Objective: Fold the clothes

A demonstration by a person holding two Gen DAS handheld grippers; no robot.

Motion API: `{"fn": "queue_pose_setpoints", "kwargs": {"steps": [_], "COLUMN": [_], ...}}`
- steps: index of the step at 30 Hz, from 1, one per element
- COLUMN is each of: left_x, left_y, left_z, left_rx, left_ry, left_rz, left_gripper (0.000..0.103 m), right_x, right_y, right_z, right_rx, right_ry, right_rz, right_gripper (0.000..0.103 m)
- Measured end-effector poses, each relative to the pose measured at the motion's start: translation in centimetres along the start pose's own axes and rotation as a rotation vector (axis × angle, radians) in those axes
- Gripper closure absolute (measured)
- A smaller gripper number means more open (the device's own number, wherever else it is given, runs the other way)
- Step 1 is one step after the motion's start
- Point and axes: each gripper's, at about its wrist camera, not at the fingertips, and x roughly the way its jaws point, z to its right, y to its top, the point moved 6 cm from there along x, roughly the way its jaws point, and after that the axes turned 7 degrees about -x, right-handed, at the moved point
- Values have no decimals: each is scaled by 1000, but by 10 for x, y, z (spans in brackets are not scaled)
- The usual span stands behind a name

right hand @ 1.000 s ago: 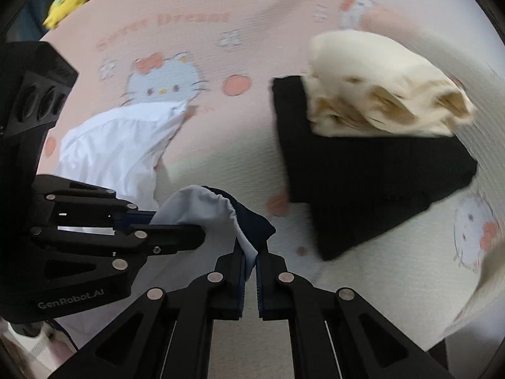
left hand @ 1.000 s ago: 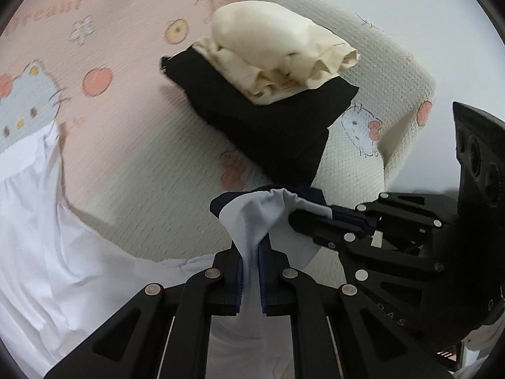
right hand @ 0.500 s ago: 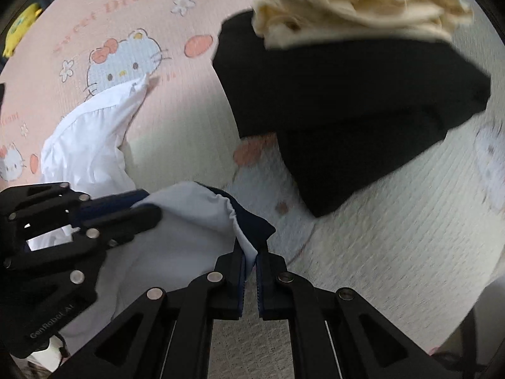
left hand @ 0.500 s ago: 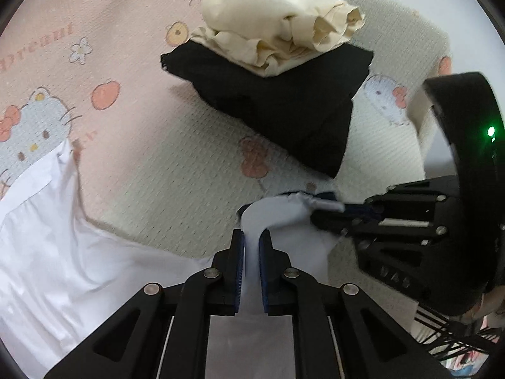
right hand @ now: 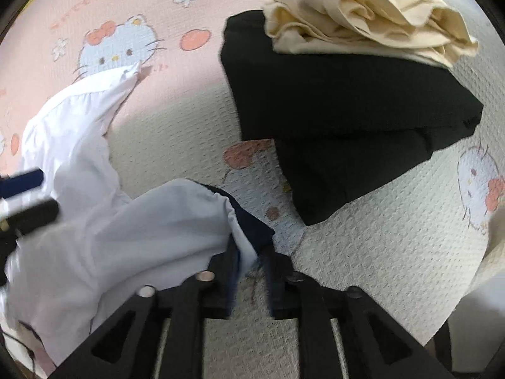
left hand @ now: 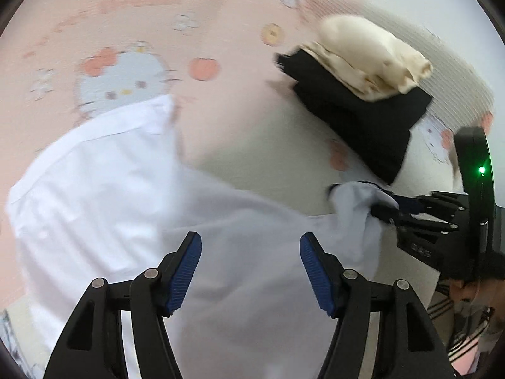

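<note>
A: White thin-fabric garment with navy trim point(left hand: 132, 195) lies spread across the near edge of the pink-and-cream cartoon-cat quilted bedspread point(left hand: 252, 145). Grippers?

B: Left gripper point(left hand: 251, 268) jaws wide apart above it, gripping nothing. Right gripper point(right hand: 249, 268) slightly parted, trimmed hem lying between.

A: Open room?

B: Bare quilt centrally; black folded garment point(right hand: 347, 110) under cream bundled garment point(right hand: 363, 15) toward the far right corner.

A thin white cotton shirt point(left hand: 104, 189) with a dark navy cuff edge point(right hand: 252, 224) lies rumpled at the near left. At the far right, a folded cream garment point(right hand: 363, 19) rests on a folded black garment point(right hand: 347, 113).
</note>
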Motion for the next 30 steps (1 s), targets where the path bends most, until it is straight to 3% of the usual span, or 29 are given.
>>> {"fn": "queue_pose_setpoints", "kwargs": {"steps": [6,11,18,30], "left_x": [-31,-36,-44,-70], "left_y": [-10,-31,-62,-103], "left_z": [-44,-68,-97,-158], "left_rx": [-79,-107,-133,-342], "left_ry": [91,117,162,199], "left_rz": [52,43,27,-2], "left_gripper": [41,41,41,41], "right_x": [-25,-44,-51,-47], "right_y": [0,6,9,11], "right_z": [-3,-16,-57,-116], "right_rx": [8,-47,-108,-253], "right_ry": [14,-12,86,178], "right_rz": [12,32,41,34], "right_gripper": [38,38,37,37]}}
